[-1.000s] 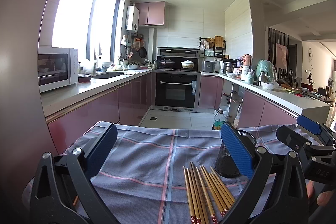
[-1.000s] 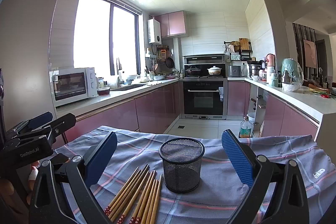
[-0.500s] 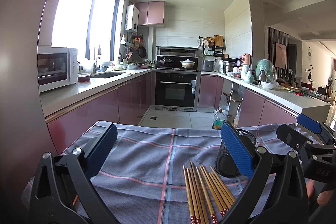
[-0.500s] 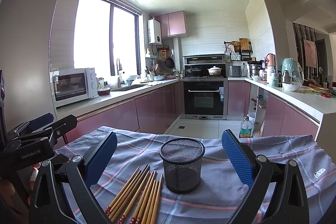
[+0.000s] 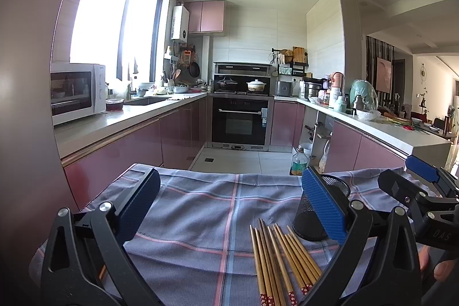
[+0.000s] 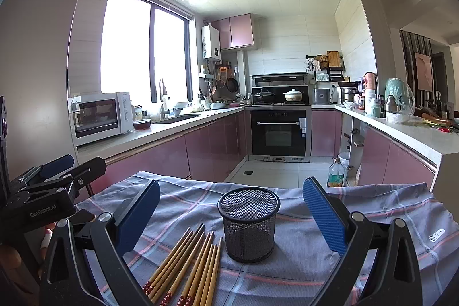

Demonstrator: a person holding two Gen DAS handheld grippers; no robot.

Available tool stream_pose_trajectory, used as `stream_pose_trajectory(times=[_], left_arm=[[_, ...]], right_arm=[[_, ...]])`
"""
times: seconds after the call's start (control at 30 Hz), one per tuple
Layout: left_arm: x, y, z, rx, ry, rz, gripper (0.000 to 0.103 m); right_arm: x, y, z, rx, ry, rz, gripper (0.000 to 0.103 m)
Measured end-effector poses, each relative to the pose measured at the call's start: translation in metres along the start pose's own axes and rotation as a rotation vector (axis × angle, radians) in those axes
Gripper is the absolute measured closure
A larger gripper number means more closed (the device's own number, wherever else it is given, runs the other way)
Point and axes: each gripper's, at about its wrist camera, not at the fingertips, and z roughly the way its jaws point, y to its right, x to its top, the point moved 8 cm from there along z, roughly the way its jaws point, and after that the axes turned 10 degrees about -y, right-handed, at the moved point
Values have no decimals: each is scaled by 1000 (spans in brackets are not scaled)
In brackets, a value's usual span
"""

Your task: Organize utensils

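Nothing has visibly moved since the earlier frames: we see both hand-held grippers hovering where they were, and the chopsticks and cup lie as before. We hold the left hand-held gripper (image 5: 231, 207) low over the checked cloth (image 5: 200, 208) that covers the table, its blue pads spread wide with nothing between them; the right hand-held gripper (image 6: 231, 215) sits at a similar height, likewise spread and empty, its fingers framing the black mesh cup (image 6: 249, 224). That cup stands upright on the cloth, and just beside it, on its left in the right wrist view, lies the bundle of wooden chopsticks (image 6: 189, 265), fanned slightly, the red patterned ends toward us. From the left wrist view the chopsticks' near ends are cut off by the bottom edge, and the cup is mostly hidden behind the left gripper's right pad (only its rim and a slice of mesh show). We cannot make out whether the cup holds anything; its inside looks dark. Of the hands themselves we see little: a fingertip at the lower right edge of the left view, and part of a hand behind the other gripper's body at the far left of the right view. Beyond the table the kitchen runs back to a black oven (image 6: 279, 131).
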Motion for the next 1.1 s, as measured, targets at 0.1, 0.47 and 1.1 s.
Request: stream_pose_trajectory(times=[0.1,0.47,1.1], left_arm=[[-1,3,3,1,-3,0,6],[-12,2,19,-17,-81,9,6],[-131,23,136,-116,-581,167,30]], right_arm=[[0,0,0,1,-2,2,7],[-17,3,15,45,-94,8,7],[-116,-15,92,187,-606,-10,62]])
